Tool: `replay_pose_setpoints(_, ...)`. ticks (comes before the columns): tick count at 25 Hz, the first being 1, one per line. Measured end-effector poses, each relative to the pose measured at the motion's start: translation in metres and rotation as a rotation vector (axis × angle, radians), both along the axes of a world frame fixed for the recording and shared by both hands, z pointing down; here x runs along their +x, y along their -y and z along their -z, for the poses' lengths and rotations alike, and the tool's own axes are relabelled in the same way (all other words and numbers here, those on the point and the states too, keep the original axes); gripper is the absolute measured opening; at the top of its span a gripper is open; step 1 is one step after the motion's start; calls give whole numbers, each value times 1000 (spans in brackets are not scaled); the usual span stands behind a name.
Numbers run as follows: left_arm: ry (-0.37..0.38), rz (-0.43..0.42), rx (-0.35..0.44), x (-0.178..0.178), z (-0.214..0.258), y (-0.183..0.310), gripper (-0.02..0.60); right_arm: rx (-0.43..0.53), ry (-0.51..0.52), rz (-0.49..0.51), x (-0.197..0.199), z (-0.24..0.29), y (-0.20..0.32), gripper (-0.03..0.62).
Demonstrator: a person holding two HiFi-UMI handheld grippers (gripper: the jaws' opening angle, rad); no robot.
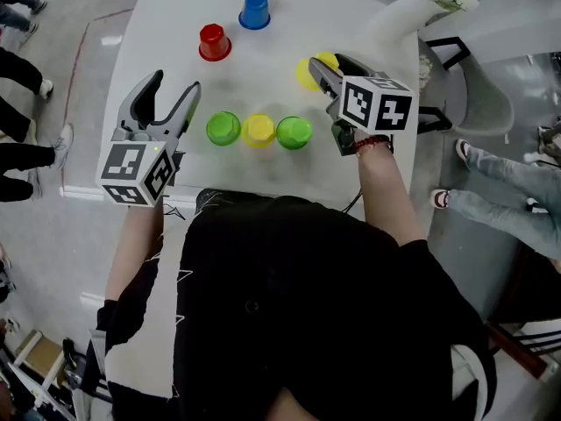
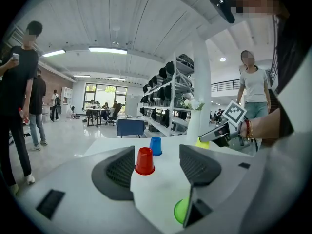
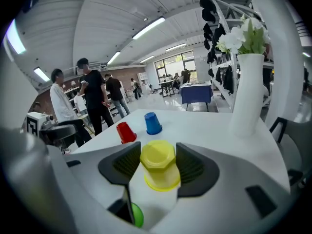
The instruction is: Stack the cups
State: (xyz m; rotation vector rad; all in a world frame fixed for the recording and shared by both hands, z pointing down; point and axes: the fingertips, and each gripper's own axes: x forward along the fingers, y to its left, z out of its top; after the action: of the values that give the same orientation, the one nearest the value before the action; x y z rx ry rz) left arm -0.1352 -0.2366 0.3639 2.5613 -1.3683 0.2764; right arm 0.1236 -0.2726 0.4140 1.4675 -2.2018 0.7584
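Yellow cup (image 3: 159, 168), clamped between right jaws

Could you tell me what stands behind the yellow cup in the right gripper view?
A red cup and a blue cup, upside down; the yellow cup hides the table right behind it.

yellow cup (image 1: 302, 75) half hidden by right tongs (image 1: 325, 62)

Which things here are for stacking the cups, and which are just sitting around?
For the job: red cup, blue cup, gripped yellow cup, middle yellow cup, left green cup, right green cup.
Just lying about: vase, flowers.
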Motion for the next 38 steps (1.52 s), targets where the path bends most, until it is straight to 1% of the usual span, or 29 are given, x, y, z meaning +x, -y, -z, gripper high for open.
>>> replay_pose_setpoints(6,7,2,9,13,5,-18,299,47,48,76,-14,37,-35,229)
replay_pose_setpoints(10,11,1,8,20,6,-33,298,65,80,153,-31,58,-58,230)
replay_pose_setpoints(15,7,7,10,26,8,-50,296,70,72,234,-49,70,-82,229)
replay_pose_setpoints(21,12,17,13,29,10,-68,296,69,22,300,-61,68,-99,229)
replay_pose_setpoints(25,13,30,18,27,12,-77,295,55,10,332,-69,65,-107,229)
replay_pose_setpoints(33,15,55,18,19,8,-85,293,35,-39,376,-80,54,-112,230)
replay_pose_setpoints(38,14,68,13,15,7,-88,293,20,-37,390,-85,51,-113,230)
